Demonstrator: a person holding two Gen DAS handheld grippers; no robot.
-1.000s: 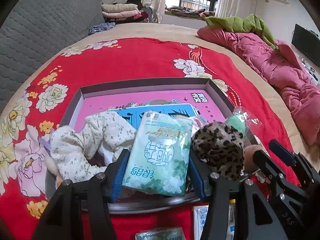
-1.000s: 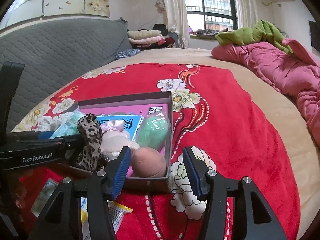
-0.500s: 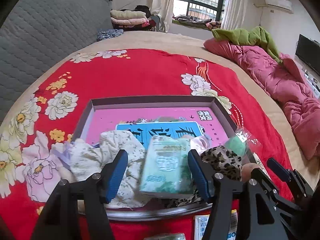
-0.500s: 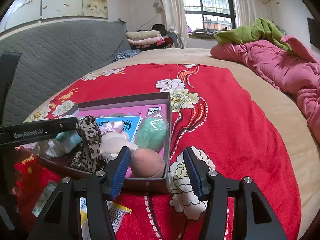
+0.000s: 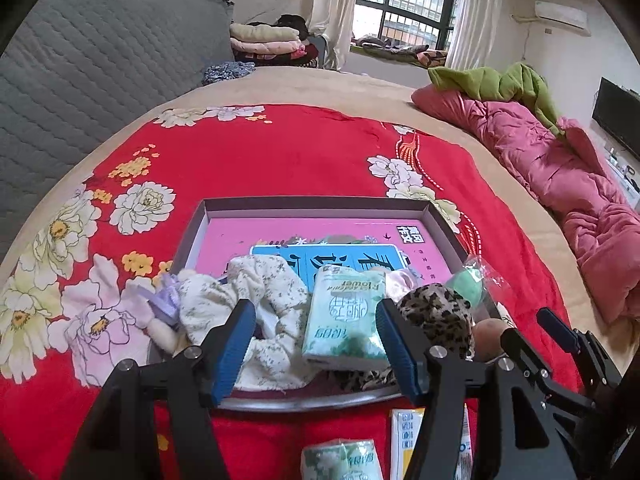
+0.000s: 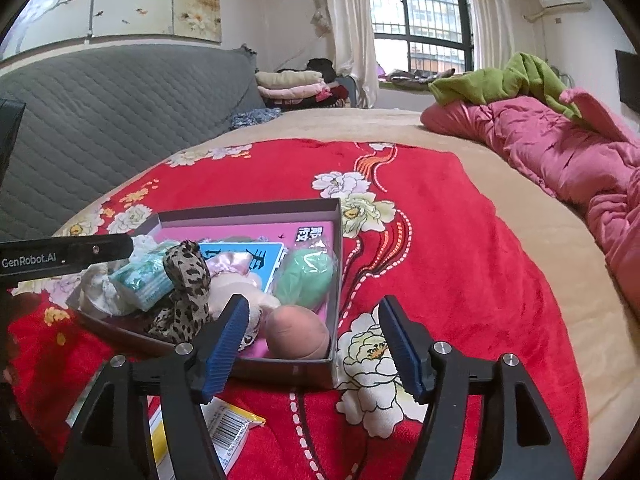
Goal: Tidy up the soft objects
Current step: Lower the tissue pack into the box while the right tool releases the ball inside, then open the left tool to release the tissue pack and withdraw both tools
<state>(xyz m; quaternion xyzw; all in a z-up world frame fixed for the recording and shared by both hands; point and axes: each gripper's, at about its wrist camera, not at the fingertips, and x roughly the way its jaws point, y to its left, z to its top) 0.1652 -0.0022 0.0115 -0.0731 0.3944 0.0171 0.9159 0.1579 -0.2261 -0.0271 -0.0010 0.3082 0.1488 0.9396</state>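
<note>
A shallow grey box (image 5: 320, 202) with a pink book in it lies on the red flowered bedspread. A green tissue pack (image 5: 345, 316) lies in it, between a cream floral cloth (image 5: 224, 300) and a leopard-print scrunchie (image 5: 438, 312). A green puff in a clear bag (image 5: 468, 284) and a tan sponge (image 6: 298, 332) sit at the box's right end. My left gripper (image 5: 316, 344) is open and empty, just in front of the tissue pack. My right gripper (image 6: 312, 340) is open and empty, by the box's near right corner (image 6: 332, 372).
A second tissue pack (image 5: 340, 460) and a yellow-white packet (image 5: 404, 436) lie on the spread in front of the box. A pink quilt (image 5: 560, 160) and green blanket (image 5: 500, 80) lie at the right. A grey quilted headboard (image 5: 100, 60) stands at the left.
My left gripper has let go of the green tissue pack, which now lies in the box, and has drawn back and up. The right gripper has barely moved.
</note>
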